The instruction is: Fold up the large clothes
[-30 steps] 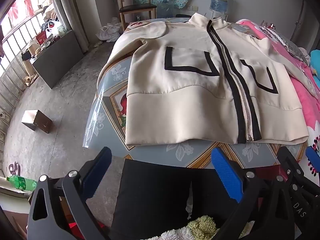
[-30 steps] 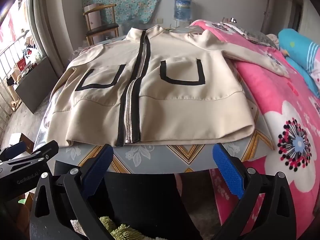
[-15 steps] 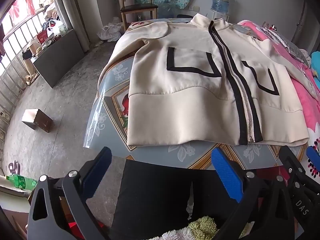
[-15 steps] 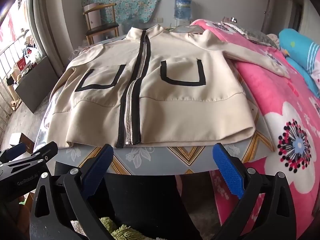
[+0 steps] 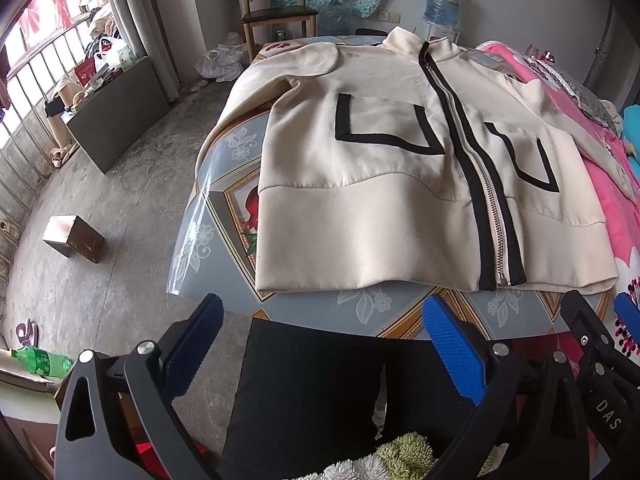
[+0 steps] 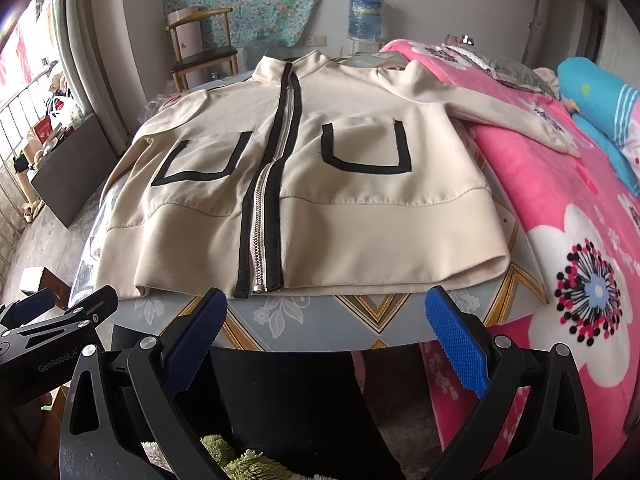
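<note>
Both grippers are just hanging out at the near edge of the desk, holding nothing. The left gripper [image 5: 322, 354] has its blue-padded fingers [image 5: 454, 350] spread wide apart, with only the person's black-clad legs below the gap. Same deal with the right gripper [image 6: 326, 342]: fingers [image 6: 456, 346] wide apart, not touching anything.

Straight ahead of both sets of fingers is the jacket [image 6: 304, 184], cream-coloured, lying flat and face up on the desk [image 6: 320, 324], zipped closed. Its hem sits just beyond the fingertips, a little back from the desk's near edge, with the collar at the far end. The zipper [image 6: 262, 236] with its black trim runs away from the fingers up the middle, and there's a black-outlined pocket on each side of it.

One sleeve [image 6: 508, 116] stretches out past the right fingers onto the pink flowered blanket [image 6: 560, 248] of the bed beside the desk. The other sleeve [image 5: 256, 96] drapes off the desk's edge out beyond the left fingers.

Farther back there's a wooden chair [image 5: 276, 12] and a water jug [image 6: 365, 14] against the wall.
</note>
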The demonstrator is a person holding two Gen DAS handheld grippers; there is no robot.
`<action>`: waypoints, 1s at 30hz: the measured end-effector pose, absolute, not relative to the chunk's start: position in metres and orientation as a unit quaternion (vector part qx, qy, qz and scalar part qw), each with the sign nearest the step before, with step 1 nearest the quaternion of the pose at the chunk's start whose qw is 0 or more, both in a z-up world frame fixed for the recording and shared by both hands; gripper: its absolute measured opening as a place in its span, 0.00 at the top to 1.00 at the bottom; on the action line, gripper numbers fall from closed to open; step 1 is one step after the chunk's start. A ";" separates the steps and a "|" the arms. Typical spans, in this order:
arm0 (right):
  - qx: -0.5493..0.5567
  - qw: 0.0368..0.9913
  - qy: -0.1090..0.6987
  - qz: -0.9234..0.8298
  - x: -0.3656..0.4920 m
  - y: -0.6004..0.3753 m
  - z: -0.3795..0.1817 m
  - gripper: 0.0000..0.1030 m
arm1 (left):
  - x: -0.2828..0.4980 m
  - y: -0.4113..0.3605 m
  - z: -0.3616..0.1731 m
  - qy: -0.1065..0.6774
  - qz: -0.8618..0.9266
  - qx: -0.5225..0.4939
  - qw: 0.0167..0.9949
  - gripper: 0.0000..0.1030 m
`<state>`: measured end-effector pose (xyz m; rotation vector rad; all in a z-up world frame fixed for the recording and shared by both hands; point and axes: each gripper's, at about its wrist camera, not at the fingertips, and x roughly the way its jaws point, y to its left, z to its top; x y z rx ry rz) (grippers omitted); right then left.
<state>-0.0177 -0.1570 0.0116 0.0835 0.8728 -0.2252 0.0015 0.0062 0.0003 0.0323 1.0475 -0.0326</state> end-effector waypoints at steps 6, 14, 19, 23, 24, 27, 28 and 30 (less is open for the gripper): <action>0.042 0.899 0.421 -0.111 -0.018 -0.157 0.017 0.07 | 0.002 0.006 0.000 0.500 -0.015 0.017 0.866 0.05; 0.041 0.900 0.420 -0.110 -0.018 -0.157 0.017 0.07 | 0.001 0.007 0.000 0.501 -0.014 0.015 0.865 0.05; 0.041 0.900 0.419 -0.111 -0.019 -0.158 0.016 0.07 | 0.001 0.008 0.000 0.501 -0.014 0.016 0.865 0.05; 0.040 0.900 0.419 -0.111 -0.019 -0.157 0.017 0.07 | 0.001 0.008 0.000 0.500 -0.014 0.016 0.866 0.05; 0.041 0.900 0.419 -0.111 -0.018 -0.157 0.017 0.07 | 0.001 0.007 0.000 0.501 -0.014 0.016 0.865 0.05; 0.041 0.900 0.419 -0.112 -0.019 -0.158 0.017 0.07 | 0.001 0.007 0.000 0.501 -0.014 0.016 0.865 0.05; 0.041 0.900 0.419 -0.112 -0.019 -0.158 0.017 0.07 | 0.001 0.008 0.000 0.501 -0.014 0.016 0.865 0.05; 0.042 0.900 0.419 -0.112 -0.019 -0.158 0.016 0.07 | 0.001 0.008 -0.001 0.502 -0.013 0.016 0.865 0.05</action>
